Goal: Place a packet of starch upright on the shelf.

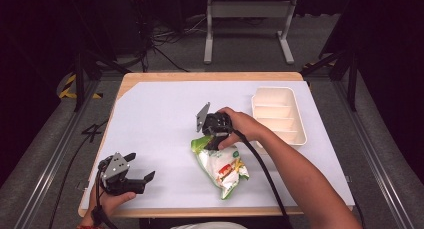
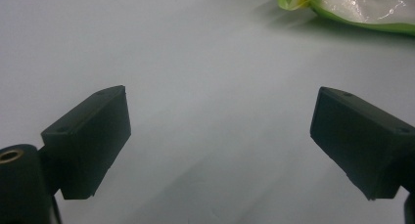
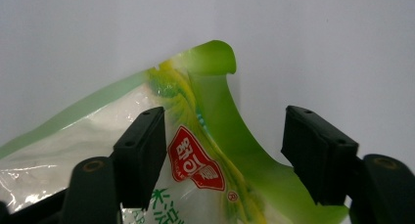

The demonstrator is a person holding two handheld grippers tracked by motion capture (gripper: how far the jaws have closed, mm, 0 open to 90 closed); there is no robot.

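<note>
On the matte white bench (image 1: 160,114) above grey carpet, the right gripper (image 3: 222,150) spreads its fingers around a crinkled green snack bag (image 3: 205,136), while the left gripper (image 2: 220,141) gapes near the front-left corner.

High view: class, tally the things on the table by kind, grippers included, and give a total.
Snack bags: 1, the green and white snack bag
Trays: 1, the cream divided tray
Grippers: 2, the left gripper and the right gripper
Total: 4
</note>
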